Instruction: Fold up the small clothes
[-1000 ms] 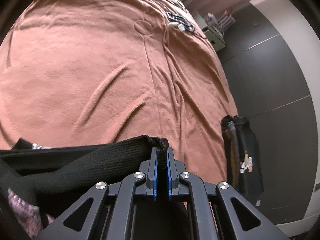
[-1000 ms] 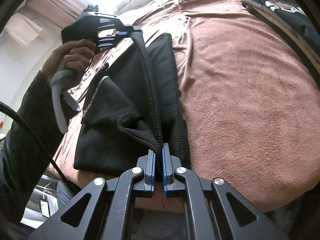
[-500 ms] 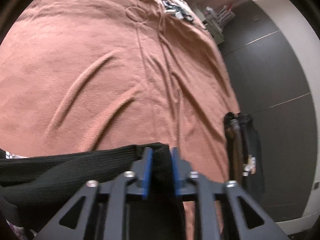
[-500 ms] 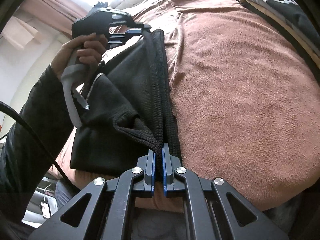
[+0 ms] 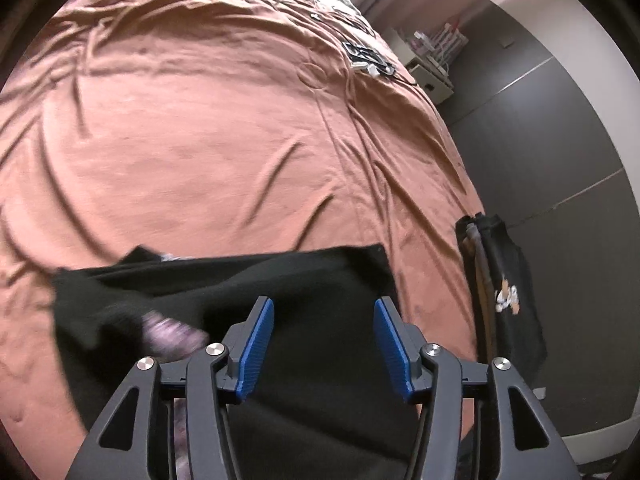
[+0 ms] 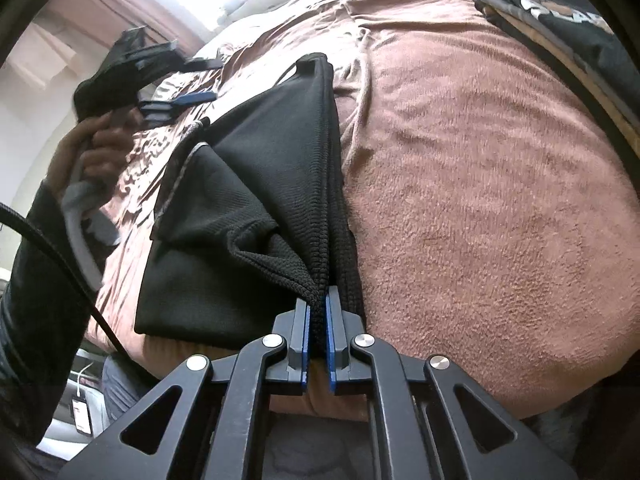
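1. Fold just laid: black garment [image 5: 304,280] lies doubled on the brown bedspread [image 5: 200,140], lower middle of the left wrist view
2. Left gripper [image 5: 324,344] is opening, blue pads wide apart, nothing pinched, cloth lying loose beneath
3. Right gripper [image 6: 317,320] is starting to open, though the garment's ribbed edge sits pinched between its pads, bottom centre of its view
4. Next, I judge: right lets go too, then both take fresh edges for another fold
5. Count: two grippers, one garment in work, one stack of dark folded clothes [image 5: 504,292] at right
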A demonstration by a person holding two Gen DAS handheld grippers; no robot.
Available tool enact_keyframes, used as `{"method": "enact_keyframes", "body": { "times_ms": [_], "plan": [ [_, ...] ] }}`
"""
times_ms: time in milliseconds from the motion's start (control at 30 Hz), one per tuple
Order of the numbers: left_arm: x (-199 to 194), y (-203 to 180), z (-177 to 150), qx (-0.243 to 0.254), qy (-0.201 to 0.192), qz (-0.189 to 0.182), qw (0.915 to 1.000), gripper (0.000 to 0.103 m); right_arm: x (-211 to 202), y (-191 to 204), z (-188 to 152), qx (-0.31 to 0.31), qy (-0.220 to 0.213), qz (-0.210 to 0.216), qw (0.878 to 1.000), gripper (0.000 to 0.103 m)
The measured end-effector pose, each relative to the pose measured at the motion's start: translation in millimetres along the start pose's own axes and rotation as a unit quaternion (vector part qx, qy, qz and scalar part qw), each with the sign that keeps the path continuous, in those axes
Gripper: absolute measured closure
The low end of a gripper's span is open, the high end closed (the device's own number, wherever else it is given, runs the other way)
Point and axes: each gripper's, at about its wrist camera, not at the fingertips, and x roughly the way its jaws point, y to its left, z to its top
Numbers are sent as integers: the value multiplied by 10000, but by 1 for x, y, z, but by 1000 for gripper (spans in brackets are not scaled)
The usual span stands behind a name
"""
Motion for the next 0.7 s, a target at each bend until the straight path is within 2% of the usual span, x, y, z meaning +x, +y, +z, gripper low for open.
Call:
{"method": "enact_keyframes", "body": {
  "times_ms": [67,133,200,233,433,533,700],
  "plan": [
    [-13,5,-7,78,-43,153,9998,41,-2,6,0,-117,-14,-133,9998,90],
    [-22,10,-15,120,-57,246,9996,37,-5,12,-1,-226,-12,-169,9996,77],
    [-31,17,-24,165,-44,319,9993,36,-8,18,-1,-338,-61,-239,9991,49],
    [-34,19,-29,190,-16,336,9993,34,-11,21,-2,-393,-125,-345,9986,44],
    [-37,39,-64,289,241,456,9983,29,-11,29,-1,-412,-163,-540,9976,42],
    [-37,48,-80,305,281,558,9976,25,-10,36,0,-473,-158,-513,9974,42],
    [-26,51,-101,507,555,650,9951,25,-8,49,4,-620,-188,-481,9967,42]
  ]
}}
